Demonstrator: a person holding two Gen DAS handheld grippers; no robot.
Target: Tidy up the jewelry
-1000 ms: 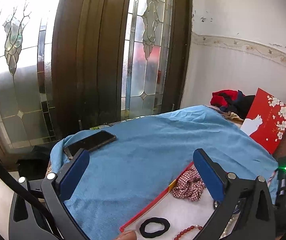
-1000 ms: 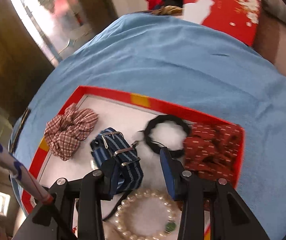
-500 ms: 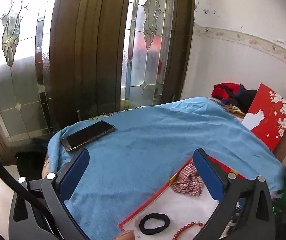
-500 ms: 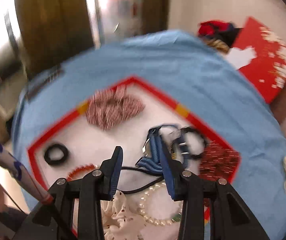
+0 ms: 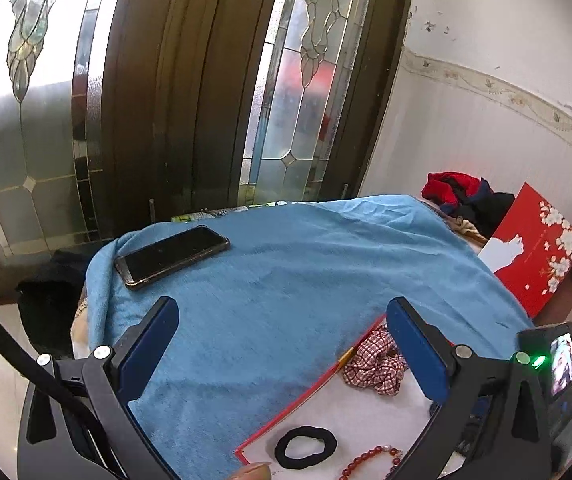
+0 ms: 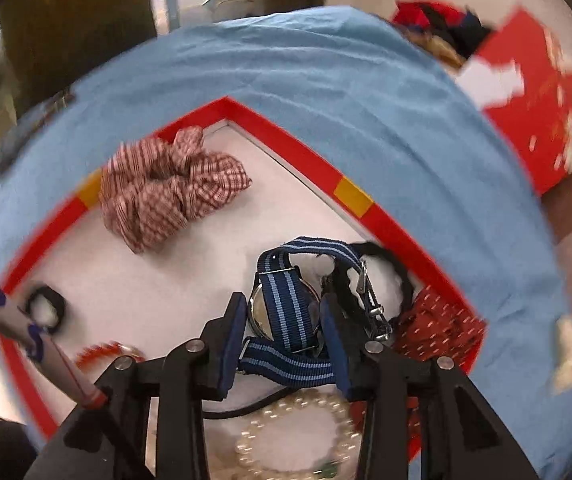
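Two grippers: both black-framed with blue pads, held over a table draped in a blue terry cloth (image 5: 286, 272).
Left gripper (image 5: 282, 344): jaws spread wide with nothing between them, hovering above the cloth at the near-left corner of the tray.
Right gripper (image 6: 282, 340): jaws drawn close on either side of the navy watch with a light-blue striped fabric strap (image 6: 286, 308); the pads look to be touching the strap, though I cannot tell whether they truly clamp it.
Tray: a shallow white-floored box with a red rim and yellow tabs (image 6: 297, 152), lying on the cloth.
In the tray: a red-and-white checked fabric scrunchie (image 6: 166, 188) near the far corner; a small black elastic hair tie (image 5: 305, 446) near the left rim; a red bead bracelet (image 5: 369, 458) beside it; a dark red patterned scrunchie (image 6: 441, 332) at the right rim; a black ruffled hair band (image 6: 389, 268) just behind the watch; a white pearl bracelet (image 6: 297, 436) under the right gripper.
Cloth, far left: a black smartphone (image 5: 172, 256) lying flat, screen up.
Room: a dark wooden door with leaded frosted glass panels (image 5: 158, 100) behind the table; a white wall with a patterned border (image 5: 485, 92) to the right.
Table's far right: a red gift box lid printed with white blossoms and a cat (image 5: 533, 248), and a heap of red and dark clothing (image 5: 457, 192) behind it.
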